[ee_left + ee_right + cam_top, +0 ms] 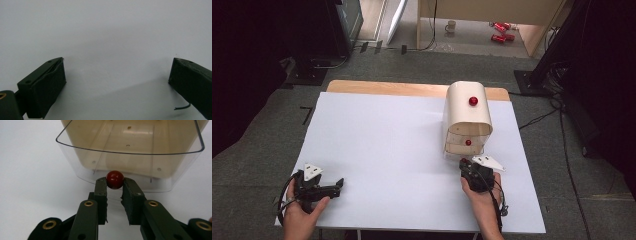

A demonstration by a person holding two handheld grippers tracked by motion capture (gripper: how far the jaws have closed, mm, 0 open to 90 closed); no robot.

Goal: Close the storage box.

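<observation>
Presently, a cream cabinet (468, 117) with a rounded top stands on the white table (387, 150), toward its far right. A red knob (473, 101) sits on its upper part. Low on its front, a clear plastic drawer (130, 152) is drawn partway out; as far as the right gripper view reaches inside, nothing lies in it. A second red knob (115, 179) is fixed to the drawer's front wall. The right gripper (115, 185), held just before the cabinet, has its jaws pinched on that lower knob, one pad at each side. The left gripper (319, 187) rests at the table's near left corner, well apart from the cabinet, its jaws spread wide over bare tabletop with nothing between them.
</observation>
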